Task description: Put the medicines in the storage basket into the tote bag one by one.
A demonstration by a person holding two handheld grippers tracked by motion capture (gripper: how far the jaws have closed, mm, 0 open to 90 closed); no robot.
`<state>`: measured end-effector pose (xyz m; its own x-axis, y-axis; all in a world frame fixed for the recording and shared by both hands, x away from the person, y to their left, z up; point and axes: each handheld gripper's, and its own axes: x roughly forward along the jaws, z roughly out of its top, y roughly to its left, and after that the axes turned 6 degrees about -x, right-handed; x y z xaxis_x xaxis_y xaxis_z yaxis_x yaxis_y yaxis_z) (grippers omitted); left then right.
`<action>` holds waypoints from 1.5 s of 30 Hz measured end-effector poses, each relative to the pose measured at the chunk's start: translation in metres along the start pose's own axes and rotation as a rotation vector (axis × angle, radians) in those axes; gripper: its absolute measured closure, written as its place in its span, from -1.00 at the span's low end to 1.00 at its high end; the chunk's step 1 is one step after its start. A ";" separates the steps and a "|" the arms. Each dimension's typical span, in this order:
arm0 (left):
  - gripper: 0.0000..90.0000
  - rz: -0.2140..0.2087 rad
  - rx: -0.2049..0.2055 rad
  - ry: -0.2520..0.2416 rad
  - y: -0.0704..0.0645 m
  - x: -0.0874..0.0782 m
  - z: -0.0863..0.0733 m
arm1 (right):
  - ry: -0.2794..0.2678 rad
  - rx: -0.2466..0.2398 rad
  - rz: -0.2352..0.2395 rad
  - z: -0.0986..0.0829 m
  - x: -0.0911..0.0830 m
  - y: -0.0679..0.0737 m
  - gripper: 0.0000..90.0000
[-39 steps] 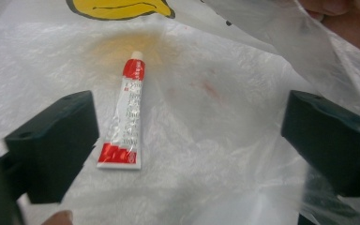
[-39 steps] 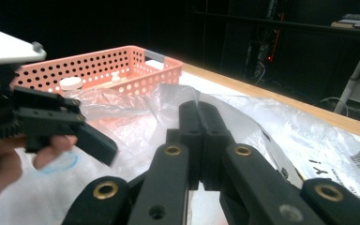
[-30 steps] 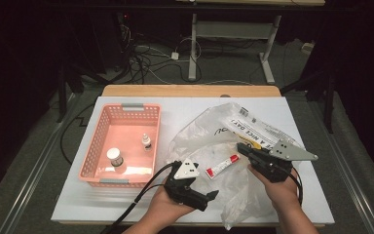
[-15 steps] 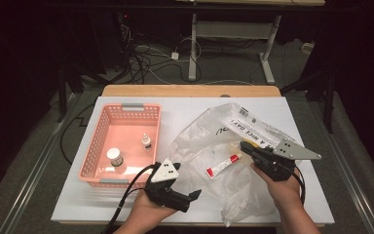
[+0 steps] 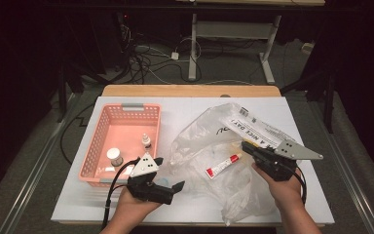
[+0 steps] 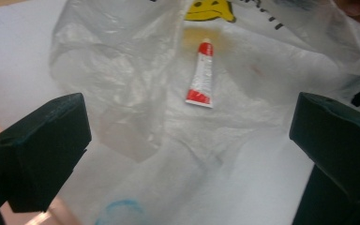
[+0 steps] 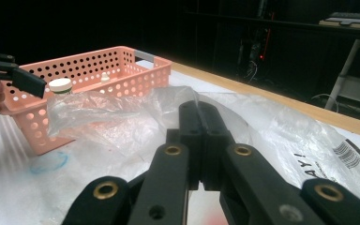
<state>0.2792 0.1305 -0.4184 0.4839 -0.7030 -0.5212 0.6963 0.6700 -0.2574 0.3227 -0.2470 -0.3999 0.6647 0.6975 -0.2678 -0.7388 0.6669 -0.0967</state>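
A red-and-white tube (image 5: 222, 165) lies inside the clear plastic bag (image 5: 224, 146), which is spread on the white table (image 5: 195, 109) just right of the pink basket (image 5: 102, 141). The right gripper (image 5: 246, 146) pinches the bag's film beside the tube, jaws pressed together. The left gripper (image 5: 175, 187) hovers near the basket's front corner, jaws spread wide, facing the tube.

Black hand-held gripper (image 5: 175, 187), grey three-cornered plate, brass-ringed screws, black cable.
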 end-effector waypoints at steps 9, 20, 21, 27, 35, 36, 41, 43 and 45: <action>-1.00 0.083 -0.025 -0.002 0.022 -0.008 0.000 | -0.004 -0.008 0.005 0.001 0.001 0.002 1.00; -1.00 0.159 -0.056 -0.009 0.044 -0.022 0.001 | -0.009 -0.011 0.005 0.002 -0.001 0.002 1.00; -1.00 0.165 -0.057 -0.008 0.046 -0.024 0.001 | -0.010 -0.011 0.004 0.002 -0.001 0.002 1.00; -1.00 0.205 -0.085 -0.011 0.057 -0.033 0.000 | -0.009 -0.007 0.006 0.002 -0.001 0.002 1.00; -1.00 0.258 -0.119 0.002 0.073 -0.042 -0.003 | -0.014 -0.004 0.004 0.002 -0.002 0.001 1.00; -1.00 0.261 -0.123 0.005 0.075 -0.043 -0.003 | -0.015 -0.003 0.004 0.002 -0.002 0.000 1.00; -1.00 0.285 -0.146 0.001 0.084 -0.054 -0.004 | -0.016 -0.003 0.004 0.002 -0.002 0.000 1.00; -1.00 0.303 -0.158 -0.005 0.089 -0.059 -0.005 | -0.016 -0.002 0.005 0.002 -0.002 0.000 1.00; -1.00 0.318 -0.168 -0.007 0.094 -0.064 -0.006 | -0.016 -0.002 0.006 0.002 -0.002 0.000 1.00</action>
<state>0.3105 0.2403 -0.4145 0.6668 -0.4539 -0.5910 0.4136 0.8851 -0.2132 0.3212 -0.2478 -0.3976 0.6621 0.7053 -0.2533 -0.7427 0.6626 -0.0966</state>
